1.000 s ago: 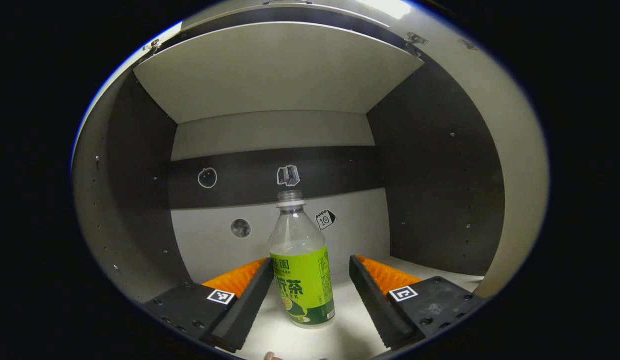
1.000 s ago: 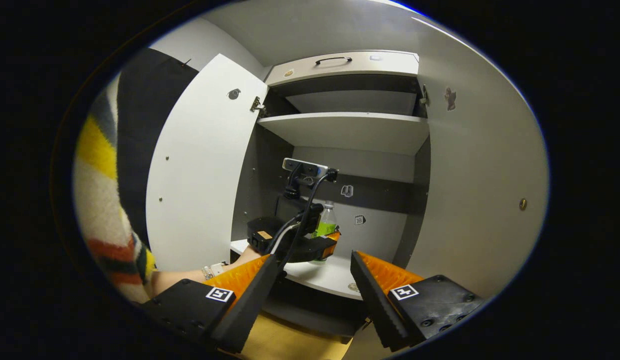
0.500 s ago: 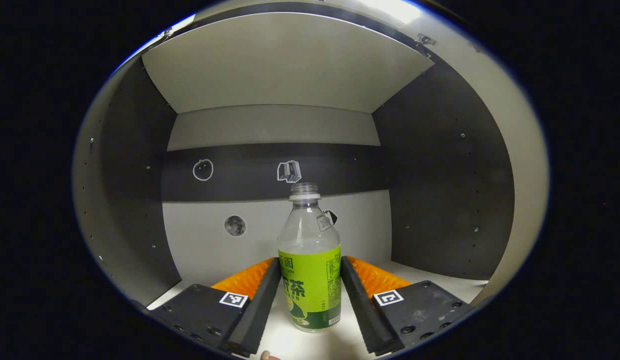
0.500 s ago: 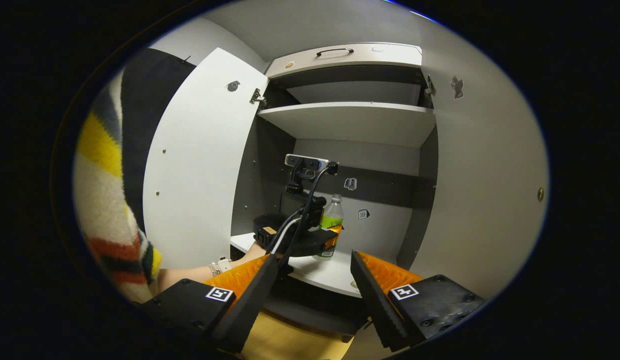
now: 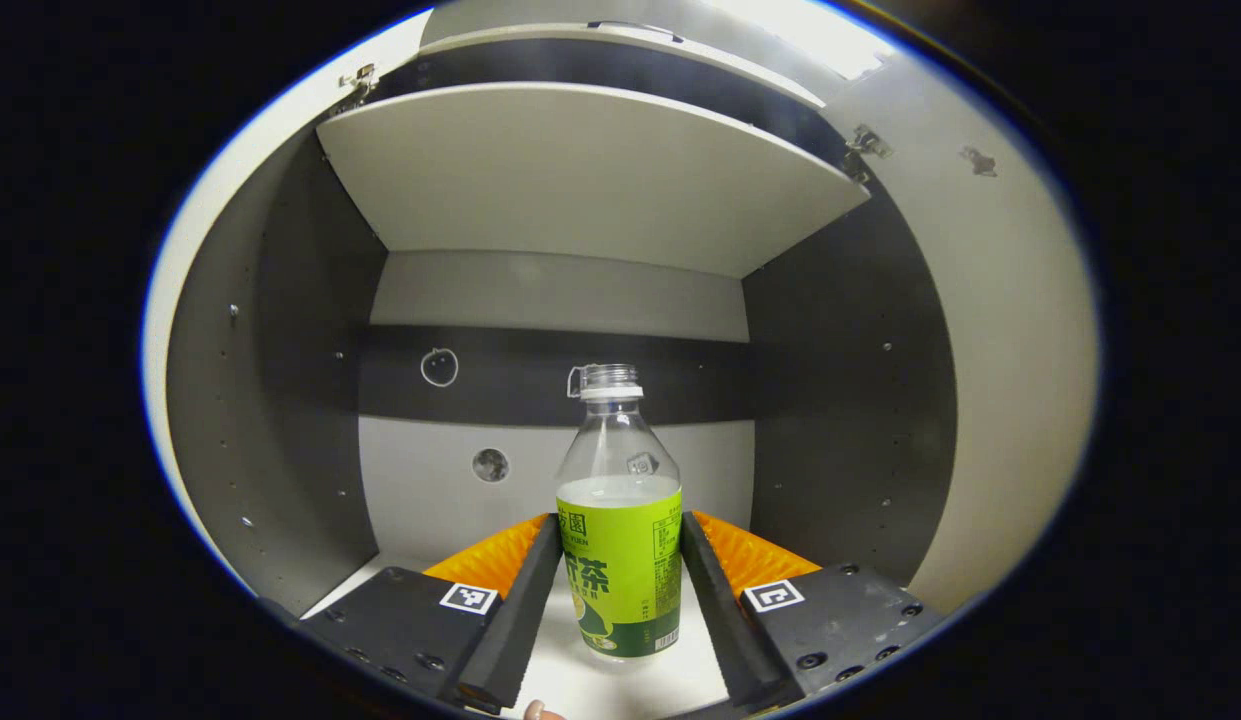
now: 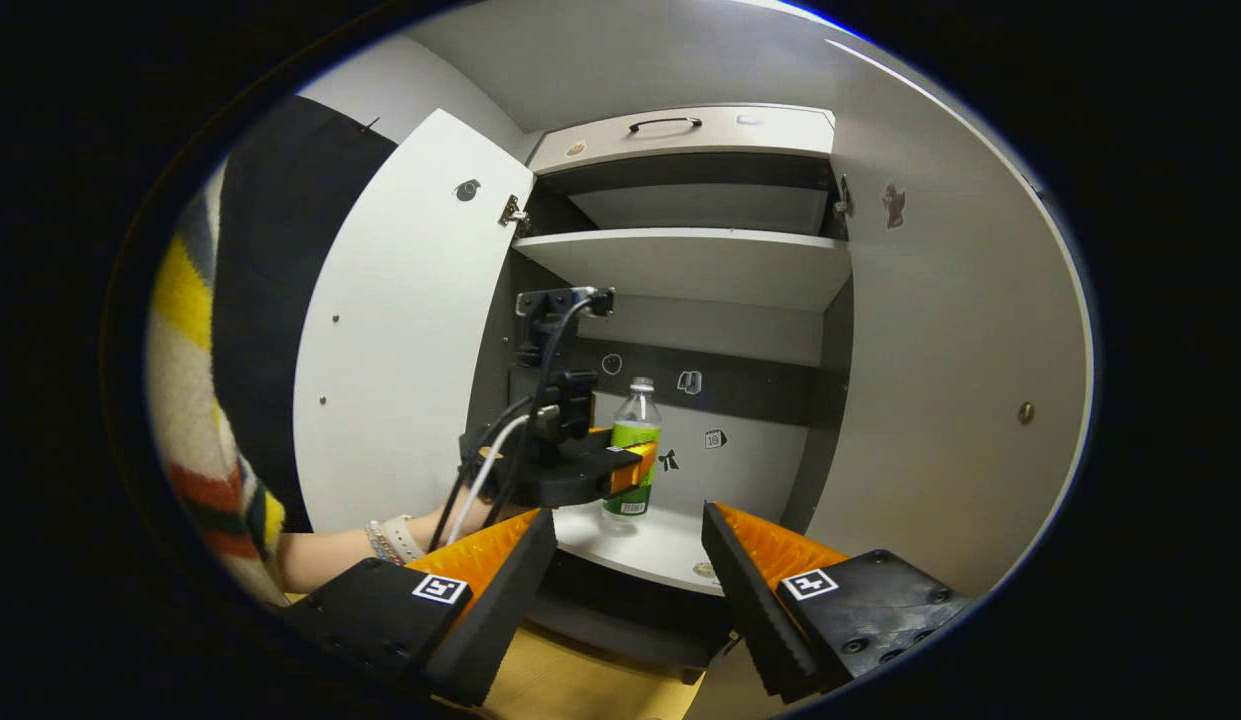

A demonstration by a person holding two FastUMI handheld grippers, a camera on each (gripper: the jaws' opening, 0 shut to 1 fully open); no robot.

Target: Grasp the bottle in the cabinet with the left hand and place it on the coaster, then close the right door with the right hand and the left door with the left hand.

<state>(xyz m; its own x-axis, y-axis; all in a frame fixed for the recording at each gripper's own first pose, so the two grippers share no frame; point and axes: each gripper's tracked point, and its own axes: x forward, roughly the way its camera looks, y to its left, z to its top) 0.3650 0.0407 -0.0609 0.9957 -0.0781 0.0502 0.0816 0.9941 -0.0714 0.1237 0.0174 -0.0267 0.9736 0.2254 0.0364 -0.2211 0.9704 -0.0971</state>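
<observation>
A clear bottle (image 5: 618, 560) with a green label and no cap stands upright between the fingers of my left gripper (image 5: 620, 525), which is shut on its label. Seen from the right gripper view, the bottle (image 6: 634, 440) and the left gripper (image 6: 635, 462) hang just above the cabinet's lower white shelf (image 6: 660, 550), near its front. A hand holds that gripper. My right gripper (image 6: 628, 512) stands open in front of the cabinet, nothing between its fingers. A small round disc (image 6: 707, 571) lies at the shelf's front edge.
Both cabinet doors are swung open: the left door (image 6: 400, 330) and the right door (image 6: 950, 380) with a small knob (image 6: 1025, 411). An upper shelf (image 6: 700, 262) spans the cabinet above the bottle. A striped sleeve (image 6: 200, 400) is at the left.
The left gripper's fingers closed onto the bottle, then drew it toward the shelf's front and a little upward. The right gripper stayed nearly still and open.
</observation>
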